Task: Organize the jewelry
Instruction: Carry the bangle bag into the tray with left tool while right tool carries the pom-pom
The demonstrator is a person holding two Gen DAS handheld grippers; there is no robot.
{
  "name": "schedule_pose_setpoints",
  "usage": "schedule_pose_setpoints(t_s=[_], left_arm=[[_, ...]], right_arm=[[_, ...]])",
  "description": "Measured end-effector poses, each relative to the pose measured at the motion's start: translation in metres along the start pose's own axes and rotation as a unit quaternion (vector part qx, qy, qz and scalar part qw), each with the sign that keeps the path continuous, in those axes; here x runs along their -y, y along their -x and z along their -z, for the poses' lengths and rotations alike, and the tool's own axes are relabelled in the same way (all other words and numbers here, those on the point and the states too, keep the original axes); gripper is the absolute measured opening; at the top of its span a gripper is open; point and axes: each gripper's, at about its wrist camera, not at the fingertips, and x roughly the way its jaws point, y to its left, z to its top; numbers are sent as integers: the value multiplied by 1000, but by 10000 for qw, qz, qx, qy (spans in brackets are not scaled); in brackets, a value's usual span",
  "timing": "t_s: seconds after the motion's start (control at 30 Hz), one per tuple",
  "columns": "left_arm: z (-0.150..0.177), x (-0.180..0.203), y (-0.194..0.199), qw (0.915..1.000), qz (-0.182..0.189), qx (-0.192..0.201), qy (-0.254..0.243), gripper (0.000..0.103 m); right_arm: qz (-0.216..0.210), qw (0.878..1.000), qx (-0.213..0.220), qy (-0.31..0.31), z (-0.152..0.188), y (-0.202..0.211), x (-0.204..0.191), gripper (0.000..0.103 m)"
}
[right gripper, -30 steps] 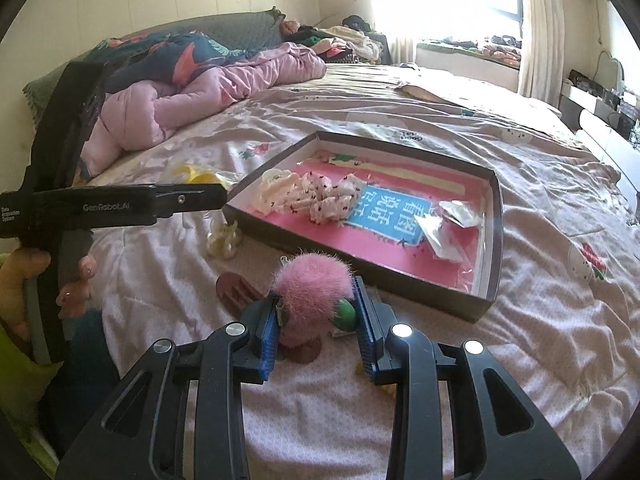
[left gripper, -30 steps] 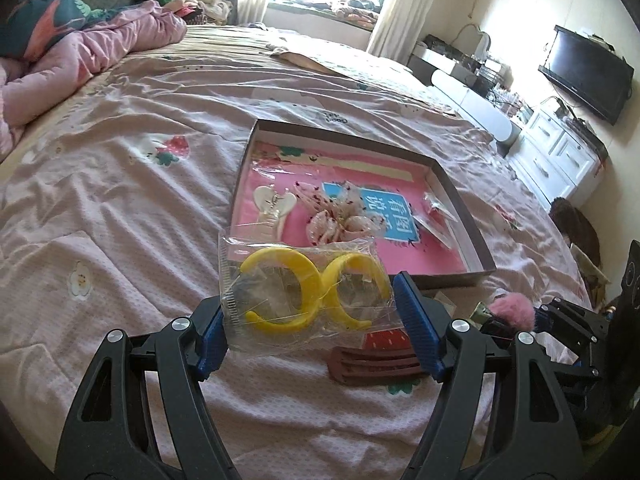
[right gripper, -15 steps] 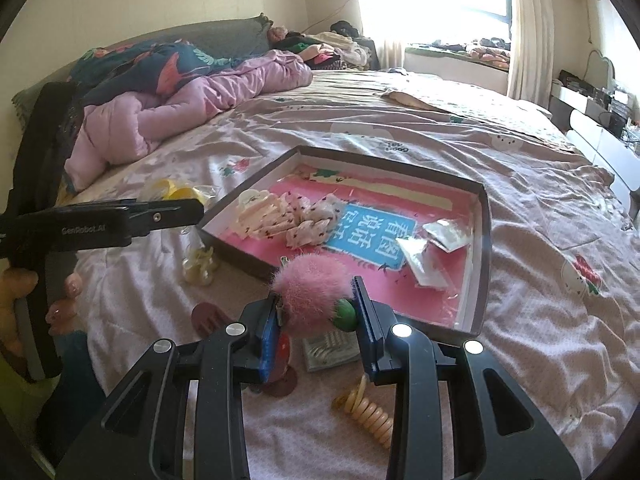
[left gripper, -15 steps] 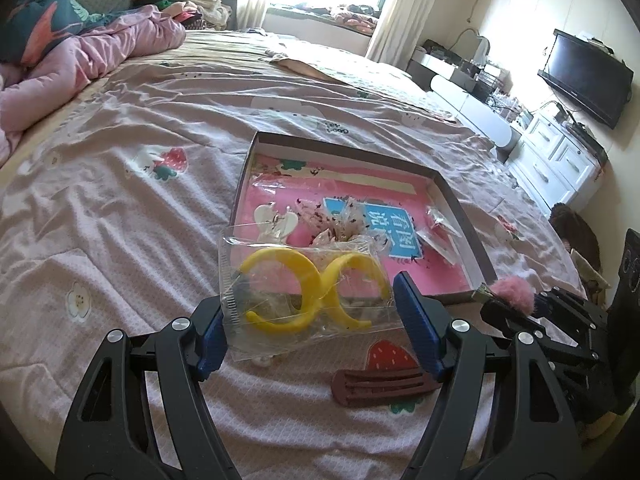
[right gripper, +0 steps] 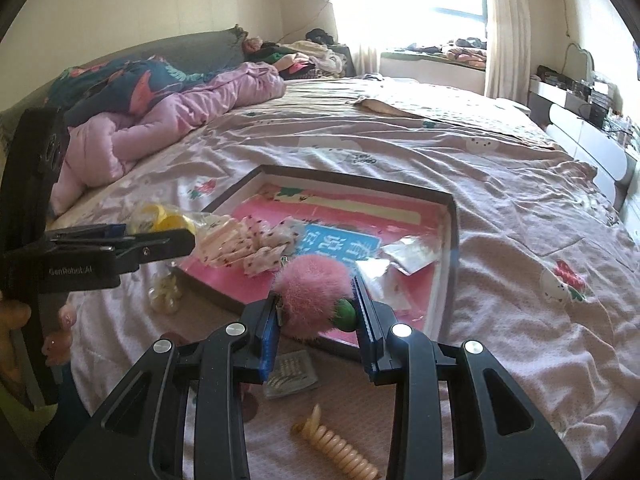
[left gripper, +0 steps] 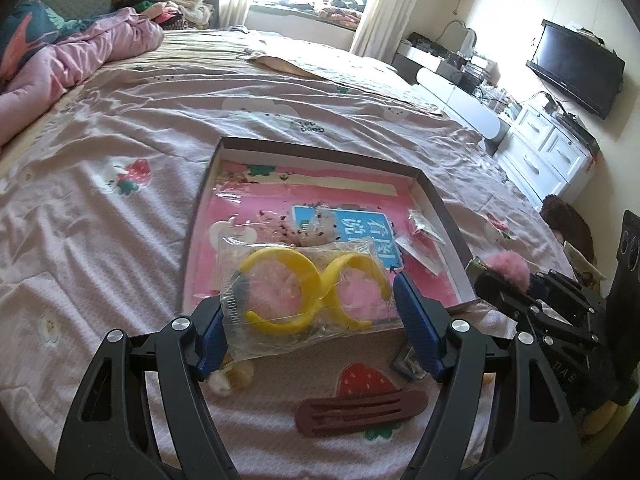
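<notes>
Yellow hoops in a clear packet [left gripper: 304, 292] sit clamped in the left gripper [left gripper: 308, 320] above the tray's near edge [left gripper: 188, 248]; the right gripper [right gripper: 316, 320] pinches a pink pompom [right gripper: 312, 292], open bedspread [right gripper: 520, 240] beyond.

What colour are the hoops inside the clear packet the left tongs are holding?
Yellow. The two hoops show best in the left wrist view, sealed in the clear packet.

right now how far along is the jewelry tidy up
About midway. Done: polka-dot bows and small clear packets already lie in the shallow box. In hand: the left hand-held gripper holds a bag of yellow hoops and the right hand-held gripper a pink pompom, both at the box's near edge. Left on the bedspread: brown hair clip, pearl cluster, cream spiral tie, flat packet.
</notes>
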Motion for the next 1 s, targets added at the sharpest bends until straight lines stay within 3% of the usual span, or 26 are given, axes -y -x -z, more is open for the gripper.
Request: schedule_pose_setpoints(t_s=[0.67,1.0], left_arm=[[-37,20,-49,9995,71,-244,-186,65],[-36,21,-81,9983,140,-542,-147,65]], right_arm=[[522,9984,25,-204,-9,-14,39,31],[636,9975,-169,-245,-4,-34,52,31]])
